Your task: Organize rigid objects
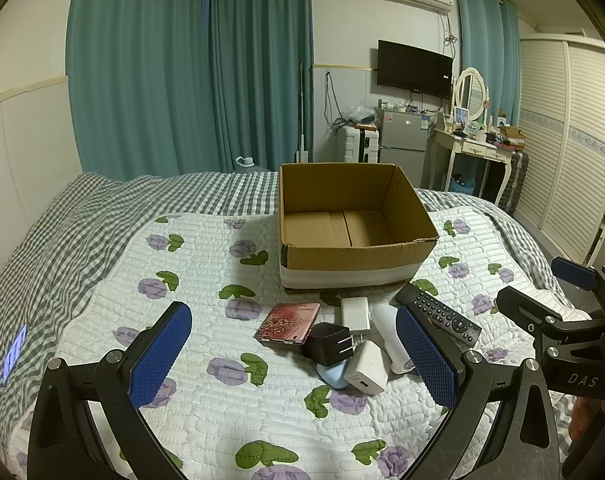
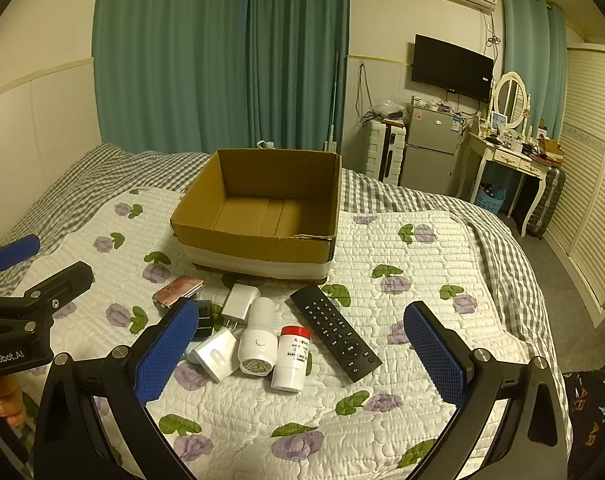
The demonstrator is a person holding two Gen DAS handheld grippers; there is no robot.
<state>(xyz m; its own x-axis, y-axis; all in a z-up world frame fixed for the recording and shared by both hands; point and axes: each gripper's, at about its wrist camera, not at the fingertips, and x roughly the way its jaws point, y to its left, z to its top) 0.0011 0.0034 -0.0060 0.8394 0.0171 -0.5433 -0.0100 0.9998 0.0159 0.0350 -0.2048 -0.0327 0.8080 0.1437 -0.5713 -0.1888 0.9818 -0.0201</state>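
An open, empty cardboard box stands on the bed. In front of it lie a black remote, a pink patterned case, a black plug adapter, white chargers, a light blue item, a white cylinder device and a red-capped white bottle. My left gripper is open above the pile. My right gripper is open above the bottle and remote.
The bed has a white floral quilt over a grey checked sheet. Teal curtains, a fridge, a dressing table and a wardrobe stand beyond the bed.
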